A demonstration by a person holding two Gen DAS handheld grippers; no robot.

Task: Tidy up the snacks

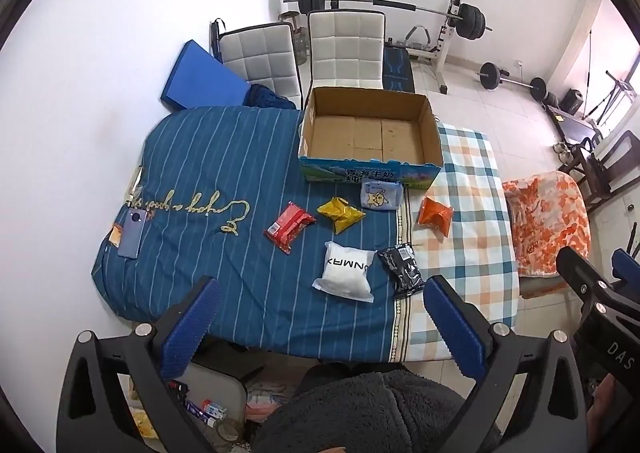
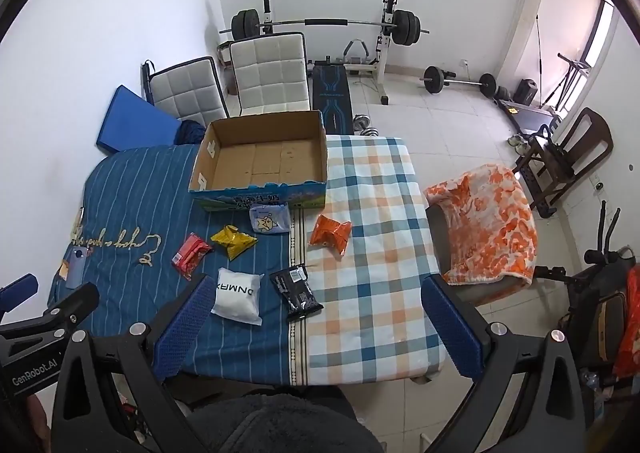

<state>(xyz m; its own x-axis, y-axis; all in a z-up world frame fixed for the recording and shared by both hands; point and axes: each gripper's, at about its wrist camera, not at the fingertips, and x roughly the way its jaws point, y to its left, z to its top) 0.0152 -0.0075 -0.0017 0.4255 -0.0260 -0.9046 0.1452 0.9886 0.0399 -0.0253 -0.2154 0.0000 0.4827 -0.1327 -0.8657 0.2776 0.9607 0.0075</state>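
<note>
An empty open cardboard box (image 1: 430,131) (image 2: 326,151) stands at the far side of the cloth-covered table. In front of it lie several snack packets: a pale blue one (image 1: 380,195) (image 2: 270,217), a yellow one (image 1: 341,214) (image 2: 234,241), a red one (image 1: 289,227) (image 2: 191,255), an orange one (image 1: 435,215) (image 2: 331,239), a white one (image 1: 345,277) (image 2: 239,296) and a black one (image 1: 401,271) (image 2: 296,292). My left gripper (image 1: 320,313) hovers open above the table's near edge. My right gripper (image 2: 316,311) is open too, held high over the near side, nothing between its fingers.
A phone (image 1: 132,231) (image 2: 75,263) lies at the table's left edge. Two white chairs (image 1: 344,49) (image 2: 270,75) stand behind the table, with a weight bench and barbells beyond. A chair draped in an orange blanket (image 1: 546,221) (image 2: 488,225) sits on the right. A blue pad (image 1: 200,77) leans on the wall.
</note>
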